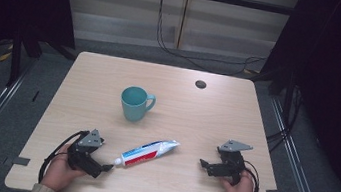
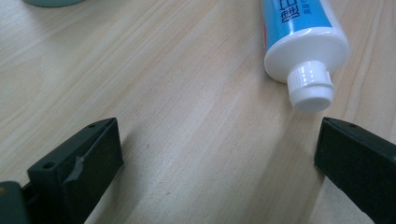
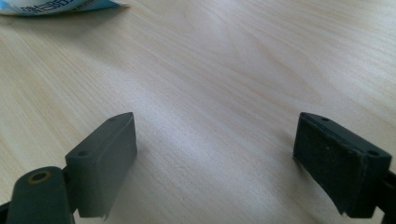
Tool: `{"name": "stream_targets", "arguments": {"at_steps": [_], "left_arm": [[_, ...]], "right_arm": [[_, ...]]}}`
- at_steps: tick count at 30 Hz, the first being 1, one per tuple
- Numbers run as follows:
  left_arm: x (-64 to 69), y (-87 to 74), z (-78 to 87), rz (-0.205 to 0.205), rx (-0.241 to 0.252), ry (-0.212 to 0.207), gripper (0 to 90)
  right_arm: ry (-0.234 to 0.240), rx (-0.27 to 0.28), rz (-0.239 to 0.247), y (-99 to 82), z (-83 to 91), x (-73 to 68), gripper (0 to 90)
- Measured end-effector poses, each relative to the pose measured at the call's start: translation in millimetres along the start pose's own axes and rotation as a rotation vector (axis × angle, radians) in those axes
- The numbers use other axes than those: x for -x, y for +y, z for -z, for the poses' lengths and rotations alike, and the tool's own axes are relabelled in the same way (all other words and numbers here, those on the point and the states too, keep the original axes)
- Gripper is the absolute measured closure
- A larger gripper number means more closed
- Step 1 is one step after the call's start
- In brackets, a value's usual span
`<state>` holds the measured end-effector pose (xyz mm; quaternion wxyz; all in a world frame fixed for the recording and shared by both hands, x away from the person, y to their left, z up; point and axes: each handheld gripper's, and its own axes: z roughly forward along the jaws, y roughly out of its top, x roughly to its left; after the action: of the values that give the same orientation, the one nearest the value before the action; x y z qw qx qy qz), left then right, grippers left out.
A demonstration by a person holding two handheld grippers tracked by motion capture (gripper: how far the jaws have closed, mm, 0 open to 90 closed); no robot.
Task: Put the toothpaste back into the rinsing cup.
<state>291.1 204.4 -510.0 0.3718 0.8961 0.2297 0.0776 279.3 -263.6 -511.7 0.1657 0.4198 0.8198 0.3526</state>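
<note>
High view has the left tongs (image 1: 107,167) low on the surface (image 1: 206,116), jaws spread with nothing between them, held in the person's left hand (image 1: 59,171). Just beyond their tips lies the toothpaste tube (image 1: 148,153), its white cap (image 2: 310,87) nearest the tongs and close to one jaw, its flat end pointing away. Farther beyond the tube stands a teal mug (image 1: 134,103), upright. Well apart on the other side, the right tongs (image 1: 204,164) are likewise spread and pinching nothing, over bare wood.
</note>
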Motion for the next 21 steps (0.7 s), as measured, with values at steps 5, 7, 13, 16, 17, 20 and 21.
{"name": "stream_targets", "arguments": {"at_steps": [5, 7, 13, 16, 17, 20, 21], "left_arm": [[-1.0, 0.4, -0.5, 0.004, 0.002, 0.002, 0.0], [-1.9, 0.5, -0.1, -0.002, -0.003, 0.003, 0.0], [-1.3, 0.9, -0.9, 0.011, 0.002, 0.013, 0.0], [-0.4, 2.4, -1.6, 0.021, -0.006, 0.022, 0.0], [0.4, 5.4, -1.9, 0.03, -0.03, 0.026, 0.0], [2.0, 11.5, 0.7, 0.008, -0.059, 0.006, 7.6], [1.5, 12.6, 2.5, -0.01, -0.063, -0.006, 12.9]], "right_arm": [[0.0, 0.0, 0.0, 0.0, 0.0, 0.0, 12.8], [0.0, 0.0, 0.0, 0.0, 0.0, 0.0, 12.8], [0.0, 0.0, 0.0, 0.0, 0.0, 0.0, 12.8], [0.0, 0.0, 0.0, 0.0, 0.0, 0.0, 12.8], [0.0, 0.0, 0.0, 0.0, 0.0, 0.0, 12.8], [0.0, 0.0, -0.001, 0.0, 0.0, 0.0, 12.8], [0.0, 0.0, 0.0, 0.0, 0.0, 0.0, 12.8]]}}
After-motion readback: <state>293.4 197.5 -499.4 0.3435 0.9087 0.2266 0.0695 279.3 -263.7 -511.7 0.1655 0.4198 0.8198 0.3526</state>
